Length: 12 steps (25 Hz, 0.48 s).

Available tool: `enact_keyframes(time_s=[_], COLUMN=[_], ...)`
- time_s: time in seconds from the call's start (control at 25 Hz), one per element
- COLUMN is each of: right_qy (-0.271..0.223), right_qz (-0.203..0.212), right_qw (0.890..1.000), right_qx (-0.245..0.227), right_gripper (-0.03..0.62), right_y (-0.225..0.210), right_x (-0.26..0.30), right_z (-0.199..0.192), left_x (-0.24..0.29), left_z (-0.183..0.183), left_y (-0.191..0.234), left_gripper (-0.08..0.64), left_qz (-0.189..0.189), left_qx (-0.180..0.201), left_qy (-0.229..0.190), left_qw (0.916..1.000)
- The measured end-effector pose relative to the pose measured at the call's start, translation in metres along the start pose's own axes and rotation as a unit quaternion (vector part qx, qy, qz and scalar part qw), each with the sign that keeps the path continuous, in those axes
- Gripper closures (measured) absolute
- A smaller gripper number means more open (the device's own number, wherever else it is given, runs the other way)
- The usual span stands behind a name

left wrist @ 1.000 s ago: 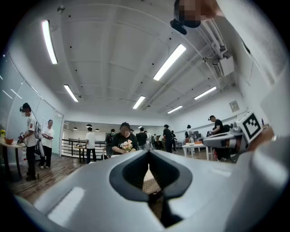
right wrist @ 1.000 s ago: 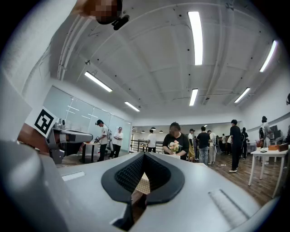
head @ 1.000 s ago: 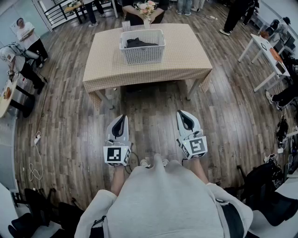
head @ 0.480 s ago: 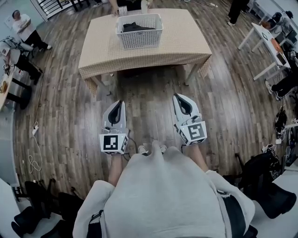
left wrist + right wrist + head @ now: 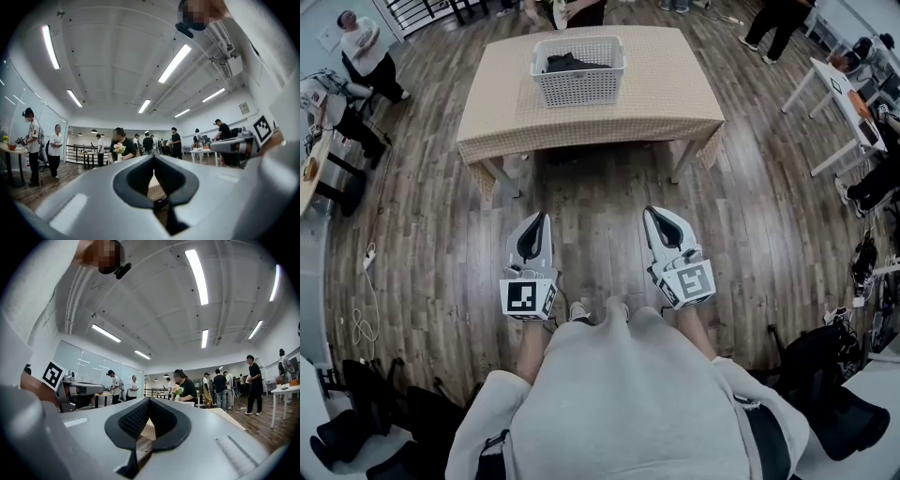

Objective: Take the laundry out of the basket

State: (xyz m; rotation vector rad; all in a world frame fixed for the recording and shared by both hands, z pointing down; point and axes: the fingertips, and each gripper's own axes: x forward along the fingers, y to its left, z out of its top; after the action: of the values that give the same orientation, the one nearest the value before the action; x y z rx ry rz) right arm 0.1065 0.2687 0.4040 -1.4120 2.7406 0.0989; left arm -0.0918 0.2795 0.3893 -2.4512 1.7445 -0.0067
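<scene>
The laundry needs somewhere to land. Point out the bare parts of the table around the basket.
Bare cloth lies left of the basket up to the table's left edge, right of it up to the right edge, and along the near edge. The far edge is tight: a person stands there.

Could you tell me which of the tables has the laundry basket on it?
The table with the beige cloth, straight ahead; the white basket holding dark laundry stands on it. The white table at right carries none.
</scene>
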Motion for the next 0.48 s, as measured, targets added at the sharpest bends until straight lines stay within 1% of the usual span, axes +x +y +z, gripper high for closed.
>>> enact_keyframes(time_s=[0.16, 0.32, 0.48], right_qy=[0.001, 0.004, 0.004], right_qz=[0.014, 0.018, 0.023], right_qw=[1.000, 1.000, 1.000], right_qx=[0.006, 0.013, 0.014], right_gripper=[0.594, 0.594, 0.594], right_y=[-0.007, -0.015, -0.024], right_x=[0.002, 0.005, 0.021], right_z=[-0.007, -0.013, -0.015], left_x=[0.005, 0.012, 0.029], left_z=[-0.004, -0.010, -0.013], left_y=[-0.005, -0.009, -0.005], left_gripper=[0.552, 0.552, 0.552], left_qz=[0.012, 0.013, 0.013], left_qx=[-0.006, -0.006, -0.009], left_qy=[0.000, 0.006, 0.007], left_qw=[0.9999, 0.9999, 0.9999])
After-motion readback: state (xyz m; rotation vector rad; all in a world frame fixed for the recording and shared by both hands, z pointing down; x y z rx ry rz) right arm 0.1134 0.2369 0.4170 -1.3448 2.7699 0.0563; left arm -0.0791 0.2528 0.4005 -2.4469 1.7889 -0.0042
